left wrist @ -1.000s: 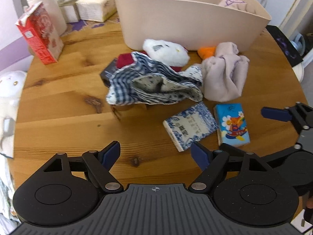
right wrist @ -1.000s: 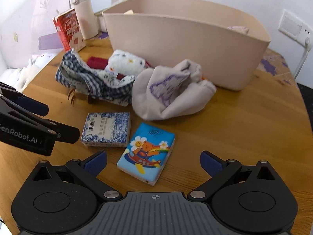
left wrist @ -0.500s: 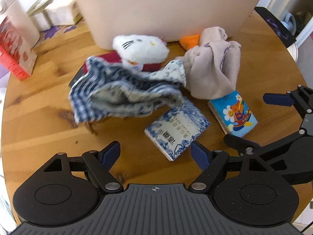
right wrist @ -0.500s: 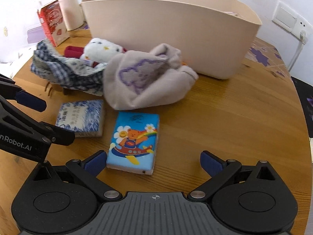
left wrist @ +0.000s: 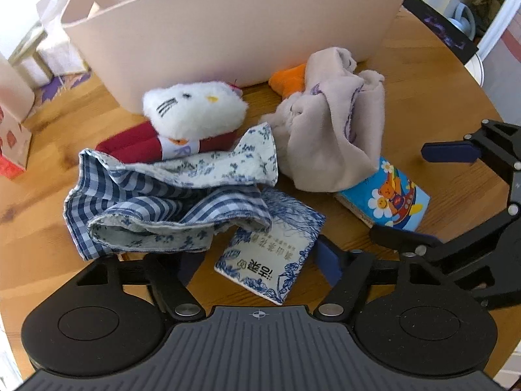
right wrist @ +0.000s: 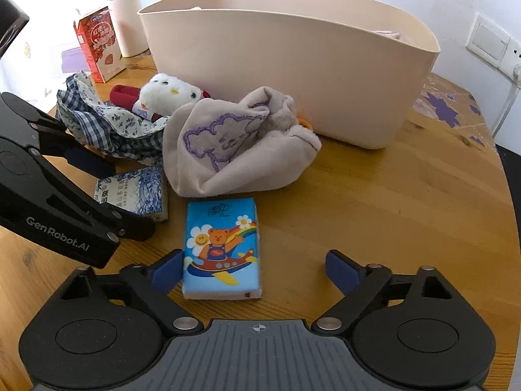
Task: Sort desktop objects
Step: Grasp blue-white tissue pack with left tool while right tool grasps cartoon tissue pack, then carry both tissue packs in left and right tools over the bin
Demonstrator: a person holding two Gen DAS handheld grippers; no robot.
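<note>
Blue-and-white porcelain-patterned tissue packet (left wrist: 272, 254) lies flat between the left gripper's (left wrist: 257, 262) spread jaws; the blue bear-printed tissue packet (right wrist: 222, 247) lies between the right gripper's (right wrist: 254, 268) spread jaws. Both look mid-approach: next, close, then lift toward the beige plastic tub (right wrist: 293, 75).
</note>
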